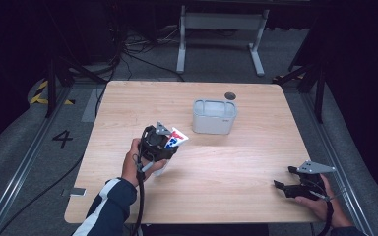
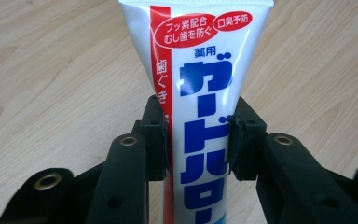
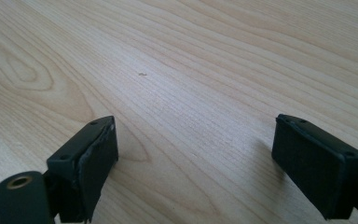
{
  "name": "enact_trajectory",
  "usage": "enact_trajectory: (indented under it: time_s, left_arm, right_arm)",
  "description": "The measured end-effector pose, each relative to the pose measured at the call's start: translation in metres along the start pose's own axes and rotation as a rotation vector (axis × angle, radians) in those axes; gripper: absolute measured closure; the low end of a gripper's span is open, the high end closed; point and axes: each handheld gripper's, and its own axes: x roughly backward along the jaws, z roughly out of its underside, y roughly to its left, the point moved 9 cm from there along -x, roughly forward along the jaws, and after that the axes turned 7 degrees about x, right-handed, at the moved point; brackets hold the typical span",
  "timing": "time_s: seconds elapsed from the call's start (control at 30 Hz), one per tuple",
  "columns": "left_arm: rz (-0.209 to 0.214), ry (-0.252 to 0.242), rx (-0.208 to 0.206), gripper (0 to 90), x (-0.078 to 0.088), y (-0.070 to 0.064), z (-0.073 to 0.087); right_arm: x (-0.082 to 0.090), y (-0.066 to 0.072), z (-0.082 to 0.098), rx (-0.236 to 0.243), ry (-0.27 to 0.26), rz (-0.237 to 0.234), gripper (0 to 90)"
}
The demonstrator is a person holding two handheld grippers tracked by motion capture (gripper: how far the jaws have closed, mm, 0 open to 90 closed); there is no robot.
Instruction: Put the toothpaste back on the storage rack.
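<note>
The left hand-held gripper [image 2: 199, 135] clamps a white toothpaste tube [image 2: 200, 84] above the left half of the desk [image 1: 236, 162], near the grey container [image 1: 214, 117] toward the far edge, while the right hand-held gripper [image 3: 196, 158] rests open at the near right corner.

My left gripper [image 1: 163, 142] sat over the table's left half, my hand [image 1: 134, 164] wrapped around its body and the dark, white-striped sleeve [image 1: 109, 206] reaching in from the bottom edge. Its jaws were clamped together on what they carried. My right gripper [image 1: 288, 187] rested low near the right front corner, held from behind, jaws spread wide with nothing between them.
</note>
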Motion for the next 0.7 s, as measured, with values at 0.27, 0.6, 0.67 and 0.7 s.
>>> enact_trajectory:
  time_s: [0.27,0.6,0.67,0.7]
  left_arm:
    - [0.02,-0.061,0.008,65.3,0.004,-0.002,-0.014]
    - [0.048,-0.125,-0.006,65.4,0.008,-0.009,-0.038]
    - [0.063,-0.146,-0.007,65.4,0.008,-0.011,-0.043]
    - [0.066,-0.146,-0.005,65.4,0.008,-0.011,-0.044]
  right_arm:
    - [0.0,0.0,0.0,-0.001,0.0,0.0,14.5]
    - [0.0,0.0,0.0,0.0,0.0,0.0,14.5]
    - [0.0,0.0,0.0,0.0,0.0,0.0,14.5]
    - [0.0,0.0,0.0,-0.001,0.0,0.0,14.5]
